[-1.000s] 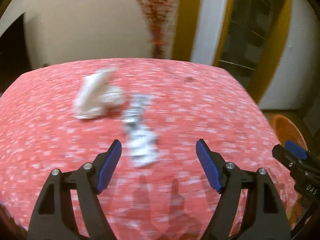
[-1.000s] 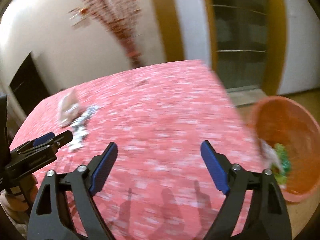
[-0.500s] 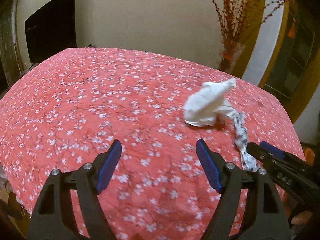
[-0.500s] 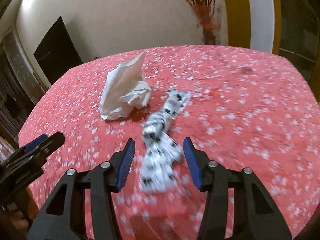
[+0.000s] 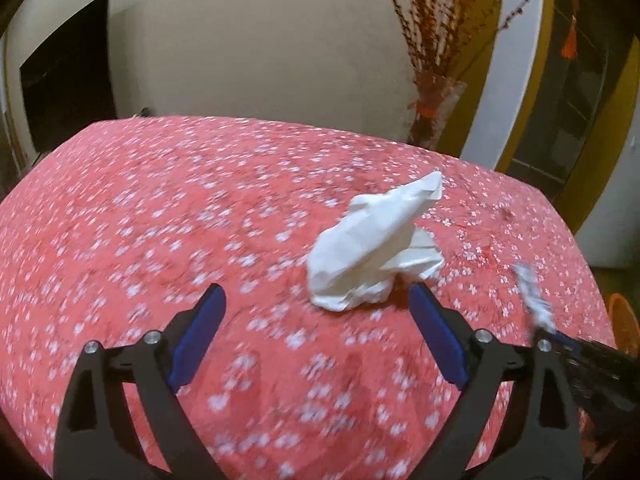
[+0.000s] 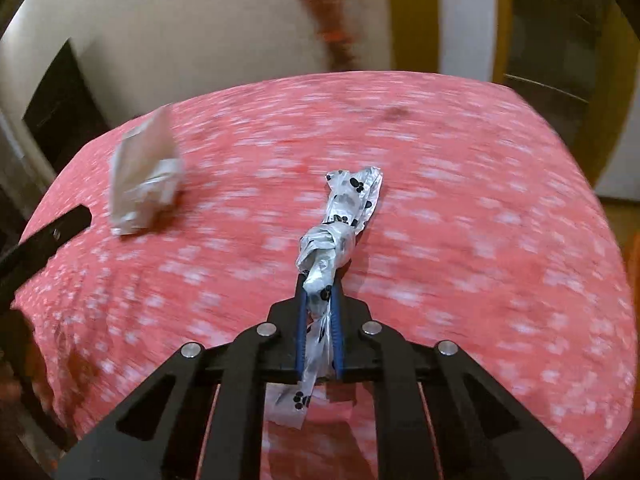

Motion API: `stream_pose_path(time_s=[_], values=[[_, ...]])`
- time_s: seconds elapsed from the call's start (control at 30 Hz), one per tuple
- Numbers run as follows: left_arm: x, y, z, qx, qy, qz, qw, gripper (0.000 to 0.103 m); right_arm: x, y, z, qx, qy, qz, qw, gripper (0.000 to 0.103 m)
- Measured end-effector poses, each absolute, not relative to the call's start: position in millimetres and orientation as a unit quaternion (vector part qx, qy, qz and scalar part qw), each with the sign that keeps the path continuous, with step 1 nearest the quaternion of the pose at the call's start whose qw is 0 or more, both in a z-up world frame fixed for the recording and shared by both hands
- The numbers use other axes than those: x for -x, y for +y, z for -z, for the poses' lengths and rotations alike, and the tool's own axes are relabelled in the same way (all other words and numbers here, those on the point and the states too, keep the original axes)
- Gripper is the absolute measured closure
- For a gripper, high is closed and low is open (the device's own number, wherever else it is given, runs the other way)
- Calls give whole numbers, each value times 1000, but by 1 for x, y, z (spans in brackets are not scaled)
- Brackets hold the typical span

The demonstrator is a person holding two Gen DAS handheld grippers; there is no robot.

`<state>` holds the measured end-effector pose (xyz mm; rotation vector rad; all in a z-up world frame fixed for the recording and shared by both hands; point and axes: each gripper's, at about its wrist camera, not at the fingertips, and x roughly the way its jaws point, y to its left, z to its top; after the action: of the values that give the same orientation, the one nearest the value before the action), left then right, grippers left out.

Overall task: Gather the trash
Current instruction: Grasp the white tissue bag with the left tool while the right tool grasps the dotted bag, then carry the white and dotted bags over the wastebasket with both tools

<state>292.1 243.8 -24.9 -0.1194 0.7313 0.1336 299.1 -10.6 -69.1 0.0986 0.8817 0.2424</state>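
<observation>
Right gripper [image 6: 320, 300]: jaws just closed, now clamped on knotted paw-print plastic wrapper [image 6: 340, 220]; far end of wrapper lies over red floral tablecloth [image 6: 460, 200], near end hangs below pads. Left gripper [image 5: 316, 332]: jaws just widened, standing wide apart, nothing btwn them; crumpled white tissue [image 5: 376, 248] on cloth just ahead, nearer right-hand pad, not touched. Orange bin [image 5: 626, 324] at table's right edge, partly in view
</observation>
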Motion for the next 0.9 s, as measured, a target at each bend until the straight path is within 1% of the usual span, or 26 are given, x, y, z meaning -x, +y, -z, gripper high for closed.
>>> stream_pose_path(time_s=[0.1,0.27,0.4,0.43,0.47,0.5,0.57,0.6,0.63,0.67,0.73,0.77,0.83,0.9], values=[[-308,236,25,60,364,-57,928,12,-293,-30,72,-52,423,-102,899,92],[-321,224,15,47,352,-60,933,12,-290,-44,74,-61,420,-106,899,92],[-334,219,17,16,354,-74,932,13,-285,-48,73,-67,420,-112,898,92],[-337,218,19,7,357,-76,931,18,-287,-46,75,-68,420,-113,898,92],[-341,217,21,2,363,-75,929,26,-285,-47,75,-70,420,-115,897,92],[-344,218,23,1,369,-73,927,30,-288,-47,74,-71,420,-116,897,92],[-350,221,27,2,378,-73,923,41,-289,-48,74,-71,421,-117,897,92],[-353,222,29,3,383,-72,921,44,-290,-48,74,-71,421,-117,897,92],[-356,223,31,3,387,-71,919,53,-290,-48,74,-71,420,-117,897,92],[-358,224,32,6,391,-65,918,65,-291,-49,74,-71,420,-117,897,92],[-360,224,32,9,393,-58,918,74,-290,-51,74,-71,419,-115,898,92],[-359,222,31,10,391,-55,919,80,-288,-53,73,-72,417,-113,899,92],[-356,219,29,9,389,-51,920,84,-285,-59,70,-78,412,-109,901,92],[-352,216,26,14,384,-47,922,85,-282,-66,66,-85,407,-106,903,92]])
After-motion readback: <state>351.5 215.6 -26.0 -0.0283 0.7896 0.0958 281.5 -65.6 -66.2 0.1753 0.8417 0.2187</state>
